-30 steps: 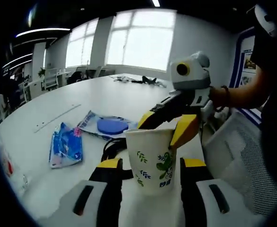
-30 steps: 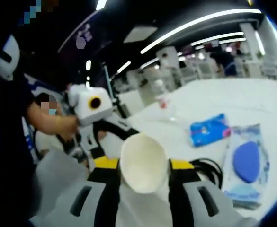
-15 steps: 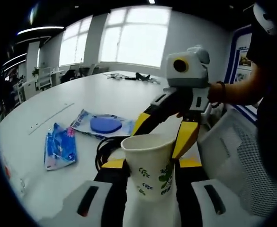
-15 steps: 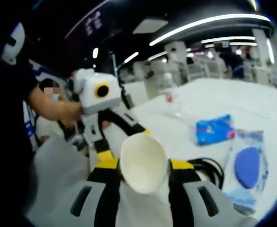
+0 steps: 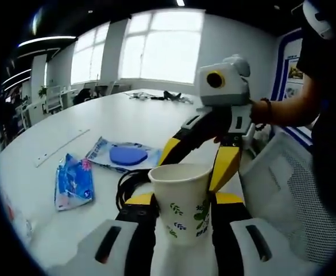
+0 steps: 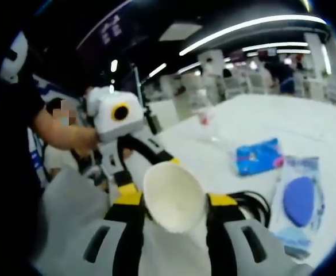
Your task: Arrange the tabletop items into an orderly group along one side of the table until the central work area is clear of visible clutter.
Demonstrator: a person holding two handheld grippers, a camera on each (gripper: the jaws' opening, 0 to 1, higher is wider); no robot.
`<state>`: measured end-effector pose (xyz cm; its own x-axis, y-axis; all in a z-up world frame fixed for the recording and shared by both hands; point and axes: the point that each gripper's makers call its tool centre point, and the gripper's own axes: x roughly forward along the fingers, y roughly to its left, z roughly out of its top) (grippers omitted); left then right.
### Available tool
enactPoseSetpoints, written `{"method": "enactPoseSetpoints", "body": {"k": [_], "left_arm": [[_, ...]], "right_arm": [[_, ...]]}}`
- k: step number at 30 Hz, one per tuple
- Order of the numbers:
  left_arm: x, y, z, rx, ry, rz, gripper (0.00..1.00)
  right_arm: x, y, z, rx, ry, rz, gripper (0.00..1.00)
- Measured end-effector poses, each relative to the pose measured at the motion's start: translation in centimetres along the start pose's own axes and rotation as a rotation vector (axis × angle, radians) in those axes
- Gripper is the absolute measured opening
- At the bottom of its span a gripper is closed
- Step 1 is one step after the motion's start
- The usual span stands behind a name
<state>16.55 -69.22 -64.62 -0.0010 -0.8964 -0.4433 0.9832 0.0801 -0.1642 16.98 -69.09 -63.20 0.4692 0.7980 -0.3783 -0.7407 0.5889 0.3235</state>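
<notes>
While paper cup [image 5: 183, 202] sits gripped, black cable [image 5: 126, 183] coils behind

The foot of the white paper cup with green leaf print [image 5: 181, 202] drops out of sight between the left gripper's [image 5: 180, 202] yellow-tipped jaws, and the small blue mark low on its wall is too small to read. Behind it, the coiled black cable [image 5: 128, 182] is half covered by cup and jaw. In the right gripper view the cable [image 6: 254, 203] only peeks past a jaw, and the clear plastic bag holding a blue oval piece [image 6: 298, 202] blurs near the edge.
</notes>
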Motion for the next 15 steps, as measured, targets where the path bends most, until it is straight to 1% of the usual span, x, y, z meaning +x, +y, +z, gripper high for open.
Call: {"method": "enactPoseSetpoints", "body": {"k": [5,7,9,13,14,15], "left_arm": [[-0.2,0.3,0.2,-0.009,-0.015,0.025,0.35],[-0.4,0.4,0.3,-0.013,-0.025,0.038,0.35],[-0.6,0.6,0.3,-0.023,-0.032,0.050,0.34],[-0.9,1.2,0.5,-0.035,-0.061,0.081,0.34],[-1.1,1.6,0.7,-0.039,-0.079,0.105,0.34],[-1.2,1.7,0.8,-0.041,-0.087,0.113,0.34]], "right_arm": [[-0.3,-0.2,0.6,0.035,-0.033,-0.017,0.41],[-0.5,-0.6,0.9,0.041,-0.052,-0.039,0.45],[-0.6,-0.8,1.2,0.048,-0.064,-0.054,0.52],[-1.0,-1.2,1.3,0.050,-0.077,-0.077,0.59],[-1.1,-1.3,1.5,0.056,-0.089,-0.087,0.63],[-1.2,-1.4,1.6,0.059,-0.097,-0.090,0.66]]}}
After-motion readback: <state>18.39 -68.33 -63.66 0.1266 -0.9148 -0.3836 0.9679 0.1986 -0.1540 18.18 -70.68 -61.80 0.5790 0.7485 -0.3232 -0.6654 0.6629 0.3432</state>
